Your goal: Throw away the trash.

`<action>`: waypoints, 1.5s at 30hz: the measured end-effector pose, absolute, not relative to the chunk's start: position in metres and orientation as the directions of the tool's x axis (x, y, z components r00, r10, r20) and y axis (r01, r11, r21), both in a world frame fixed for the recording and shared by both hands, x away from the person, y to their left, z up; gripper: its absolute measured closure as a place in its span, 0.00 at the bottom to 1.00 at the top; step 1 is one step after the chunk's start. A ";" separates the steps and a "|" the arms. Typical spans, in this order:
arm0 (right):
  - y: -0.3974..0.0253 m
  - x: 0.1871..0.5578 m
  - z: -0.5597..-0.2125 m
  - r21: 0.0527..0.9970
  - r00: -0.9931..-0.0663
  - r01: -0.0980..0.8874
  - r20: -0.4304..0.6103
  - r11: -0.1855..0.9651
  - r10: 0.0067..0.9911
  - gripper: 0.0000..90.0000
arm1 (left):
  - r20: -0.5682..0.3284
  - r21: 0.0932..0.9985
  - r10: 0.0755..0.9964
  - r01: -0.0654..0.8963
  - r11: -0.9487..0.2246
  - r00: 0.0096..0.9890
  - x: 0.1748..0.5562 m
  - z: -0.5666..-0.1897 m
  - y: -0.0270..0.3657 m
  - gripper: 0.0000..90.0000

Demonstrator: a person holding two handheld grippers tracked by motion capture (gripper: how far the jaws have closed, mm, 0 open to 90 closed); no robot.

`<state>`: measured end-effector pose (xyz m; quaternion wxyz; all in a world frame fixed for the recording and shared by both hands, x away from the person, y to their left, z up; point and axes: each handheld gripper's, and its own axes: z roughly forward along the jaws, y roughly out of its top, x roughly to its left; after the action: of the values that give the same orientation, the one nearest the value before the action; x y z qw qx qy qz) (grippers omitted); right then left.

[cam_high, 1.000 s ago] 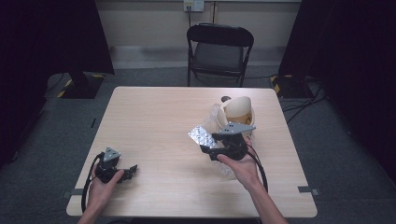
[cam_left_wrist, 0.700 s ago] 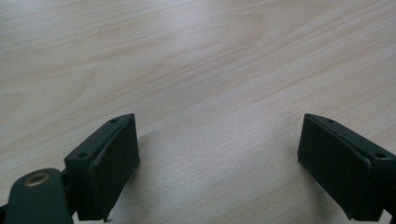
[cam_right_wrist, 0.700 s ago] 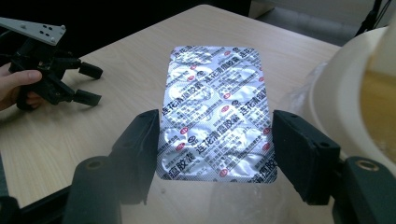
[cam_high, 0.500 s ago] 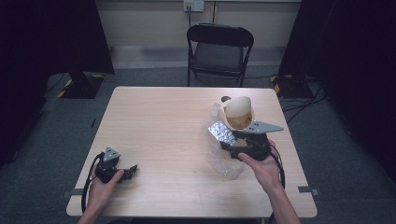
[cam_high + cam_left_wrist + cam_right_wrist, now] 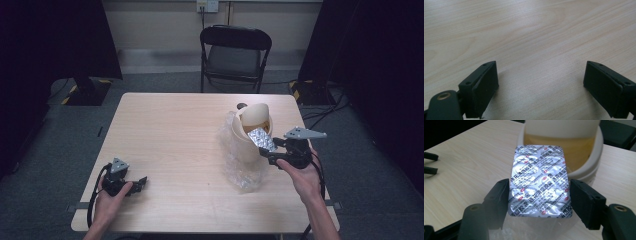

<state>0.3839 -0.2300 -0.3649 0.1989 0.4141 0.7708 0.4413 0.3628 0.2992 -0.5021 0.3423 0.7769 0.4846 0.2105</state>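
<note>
Item: foil blister pack (image 5: 540, 181), printed with repeated Chinese text and red logos, pinched edgewise in my right tongs (image 5: 539, 198) before the cream container (image 5: 564, 147). Left tongs (image 5: 541, 87) wide apart, empty, on bench (image 5: 165, 145).

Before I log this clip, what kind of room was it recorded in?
Probably a staged recording space, not a home or workshop: a lone wooden table on grey carpet, dark curtains on both sides, and one folding chair against a plain wall with an outlet.
</note>
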 end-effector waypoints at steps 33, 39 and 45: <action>-0.213 0.434 -0.352 0.829 -0.555 0.474 0.020 0.297 0.832 0.59 | -0.004 0.736 0.897 0.609 -0.296 0.441 0.363 -0.502 0.299 0.13; -0.214 0.439 -0.355 0.838 -0.547 0.472 0.036 0.273 0.836 0.66 | -0.004 0.736 0.897 0.609 -0.296 0.441 0.363 -0.502 0.299 0.13; -0.218 0.439 -0.355 0.844 -0.547 0.474 0.059 0.251 0.835 0.61 | -0.003 0.736 0.898 0.609 -0.296 0.441 0.363 -0.502 0.299 0.13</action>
<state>0.4394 -0.2182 -0.3549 0.2066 0.4285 0.7634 0.4370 0.3627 0.2992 -0.5021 0.3418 0.7769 0.4848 0.2112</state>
